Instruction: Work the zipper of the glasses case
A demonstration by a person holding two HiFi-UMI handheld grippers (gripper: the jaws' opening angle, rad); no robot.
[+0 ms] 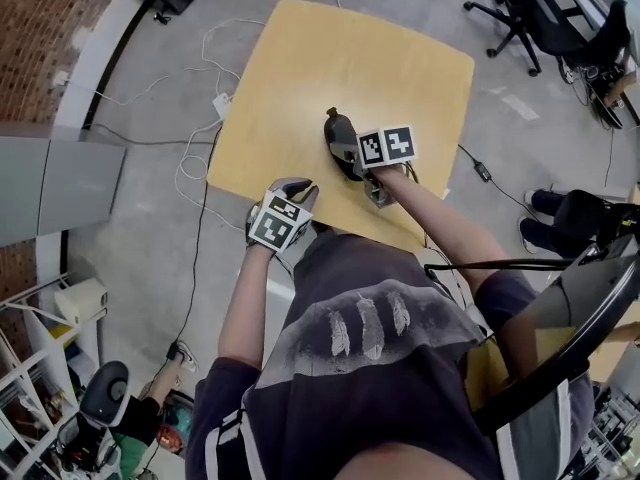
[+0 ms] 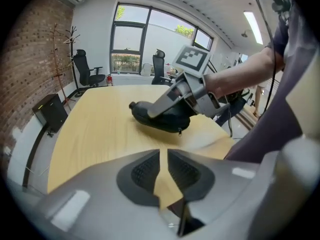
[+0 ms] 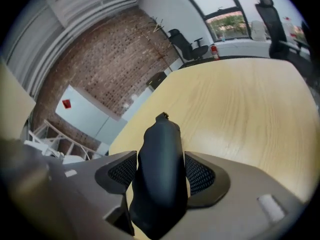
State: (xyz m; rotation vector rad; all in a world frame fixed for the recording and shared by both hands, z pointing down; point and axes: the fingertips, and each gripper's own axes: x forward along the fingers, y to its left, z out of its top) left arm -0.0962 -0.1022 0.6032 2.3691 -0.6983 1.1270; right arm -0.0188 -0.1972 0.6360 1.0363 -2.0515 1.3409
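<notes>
At the lower left of the head view the left claw (image 1: 298, 190) is hanging just off the near edge of the tabletop (image 1: 330, 48), and its own view shows it standing only a sliver open, with bare wood showing through the gap and nothing in its grip. Toward the centre, the glasses case (image 1: 342, 143) is resting on the near part of the tabletop. The right claw (image 3: 160, 170) is gripping it across its body, with the ribbed pads (image 3: 200, 176) pressing on both sides. The step in hand looks like the set-up: one claw is steadying the case while the other has yet to reach the zipper. The next move is likely calling for the left claw to come in low and pinch the small pull, which is a fine target. The left gripper view is showing what looks like that pull (image 2: 180, 131) dangling at the case's lower edge. The head view is too distant to show the pull, and in the right gripper view the dark shell is hiding it.
</notes>
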